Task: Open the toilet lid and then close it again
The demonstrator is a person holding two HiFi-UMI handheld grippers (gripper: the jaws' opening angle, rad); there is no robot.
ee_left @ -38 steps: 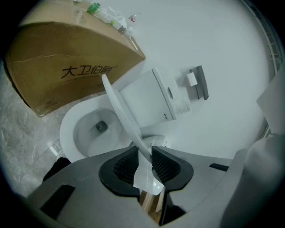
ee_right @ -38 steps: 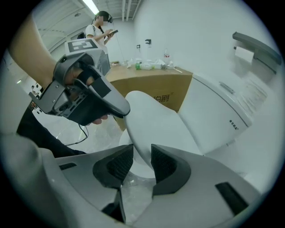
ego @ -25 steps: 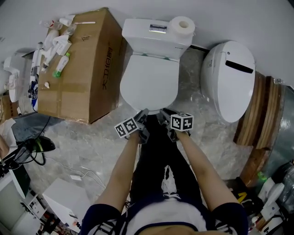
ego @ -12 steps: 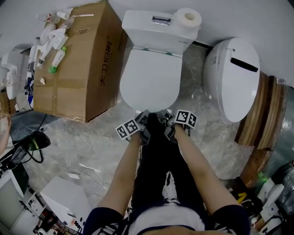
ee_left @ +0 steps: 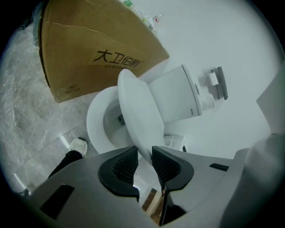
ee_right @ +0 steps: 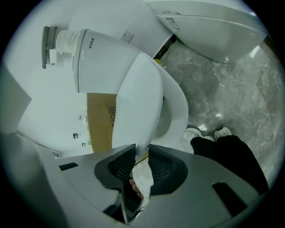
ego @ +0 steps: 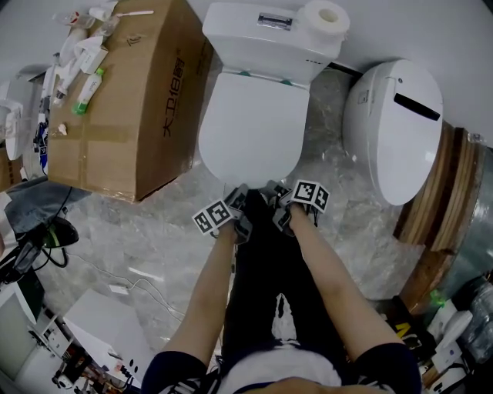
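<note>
Way off to the left of the toilet (ego: 266, 42) there's a cardboard box (ego: 127, 100) with a bunch of tubes and bottles (ego: 77, 58) lying on top. Moving in to the toilet's front, a bit left of its middle, the left gripper (ee_left: 143, 155) has the front edge of the toilet lid (ego: 250, 127) pinched between its pads.

The lid is on the toilet, hinged at the back. It's tilted partway up, so you can see the bowl (ee_left: 100, 120) under it.

Just right of the toilet's middle, the right gripper (ee_right: 141, 155) has that same front edge between its pads. Its jaws have just been easing open a touch, but both pads look to be on the lid.

A toilet paper roll (ego: 327, 17) sits on the right end of the toilet's tank. Right of the toilet, a second white toilet unit (ego: 397, 127) stands on the marble floor (ego: 154, 223).
</note>
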